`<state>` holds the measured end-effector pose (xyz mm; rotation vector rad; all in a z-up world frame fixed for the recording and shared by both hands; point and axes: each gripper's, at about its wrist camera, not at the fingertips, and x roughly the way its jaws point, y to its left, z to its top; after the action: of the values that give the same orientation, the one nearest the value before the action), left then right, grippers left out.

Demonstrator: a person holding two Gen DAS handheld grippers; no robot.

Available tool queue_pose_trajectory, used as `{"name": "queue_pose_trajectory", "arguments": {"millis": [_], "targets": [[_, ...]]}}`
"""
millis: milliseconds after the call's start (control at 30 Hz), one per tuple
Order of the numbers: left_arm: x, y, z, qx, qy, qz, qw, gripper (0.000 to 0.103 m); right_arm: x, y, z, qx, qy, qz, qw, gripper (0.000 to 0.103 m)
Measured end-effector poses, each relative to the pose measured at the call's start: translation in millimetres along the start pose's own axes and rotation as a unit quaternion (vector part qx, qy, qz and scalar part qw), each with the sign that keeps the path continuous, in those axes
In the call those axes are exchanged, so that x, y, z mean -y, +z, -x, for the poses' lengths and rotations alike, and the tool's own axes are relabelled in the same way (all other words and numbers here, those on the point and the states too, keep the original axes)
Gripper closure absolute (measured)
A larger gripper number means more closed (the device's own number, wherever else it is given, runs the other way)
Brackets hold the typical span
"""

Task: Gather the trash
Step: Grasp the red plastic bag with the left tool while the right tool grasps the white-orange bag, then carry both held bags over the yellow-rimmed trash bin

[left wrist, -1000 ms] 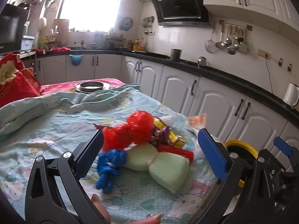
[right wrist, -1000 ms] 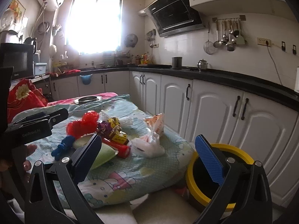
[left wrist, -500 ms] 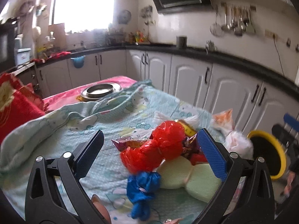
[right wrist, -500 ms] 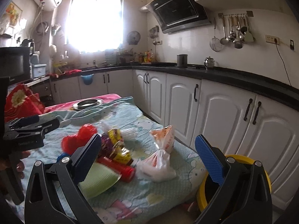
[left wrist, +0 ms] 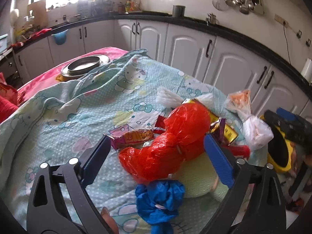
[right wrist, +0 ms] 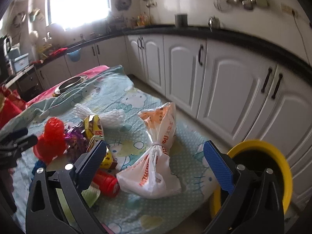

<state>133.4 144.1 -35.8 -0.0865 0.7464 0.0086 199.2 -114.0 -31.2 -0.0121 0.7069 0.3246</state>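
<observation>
Red plastic bag lay between the left gripper's wide, closing jaws; thin film could slip free.

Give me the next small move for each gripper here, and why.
Probably ease the left gripper down and finish closing on the red bag: its jaws are closing with the bag between them, not yet pinched. The right gripper frames the tied white bag, open; the yellow bin waits beside.
</observation>
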Motion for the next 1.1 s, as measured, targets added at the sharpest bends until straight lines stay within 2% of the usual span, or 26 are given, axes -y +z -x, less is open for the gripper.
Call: {"name": "queue_pose_trajectory", "arguments": {"millis": [100,133,300,567,600,767,867,900,1100], "targets": [[-2.4,2.2,-7.8,-0.018,-0.015,0.000,0.9997,0.030,1.3,2.6,-17.5,-0.024,-0.001,-0.008,1.000,0.013],[-2.5,2.4,-9.6,-0.020,-0.018,-0.001,0.9996,0.031,0.7,2.6,-21.6,-0.031,-0.003,-0.008,0.999,0.019],[1.6,1.2,-11.8,-0.026,-0.034,-0.015,0.9990,0.040,1.4,0.5,-44.7,-0.069,-0.002,-0.016,0.997,0.024],[-1.1,-6.1,-20.5,-0.049,-0.050,-0.013,0.9975,0.055,12.8,-12.9,-71.0,-0.132,0.017,-0.049,0.990,0.045],[-1.8,-6.9,-20.7,-0.050,-0.052,-0.011,0.9973,0.061,13.8,-14.3,-71.8,-0.135,0.020,-0.053,0.989,0.047],[-5.1,-9.7,-21.8,-0.061,-0.064,-0.002,0.9961,0.069,15.6,-19.2,-68.5,-0.133,0.031,-0.064,0.989,0.059],[-5.2,-9.5,-20.9,-0.061,-0.068,-0.002,0.9958,0.080,16.3,-19.6,-65.2,-0.128,0.032,-0.061,0.989,0.063],[-5.3,-9.8,-20.3,-0.060,-0.068,-0.002,0.9959,0.088,16.7,-19.5,-64.4,-0.126,0.032,-0.061,0.990,0.064],[-7.1,-6.5,-8.6,-0.037,-0.065,-0.001,0.9972,0.091,22.2,-19.6,-49.6,-0.105,0.037,-0.061,0.992,0.065]]}}
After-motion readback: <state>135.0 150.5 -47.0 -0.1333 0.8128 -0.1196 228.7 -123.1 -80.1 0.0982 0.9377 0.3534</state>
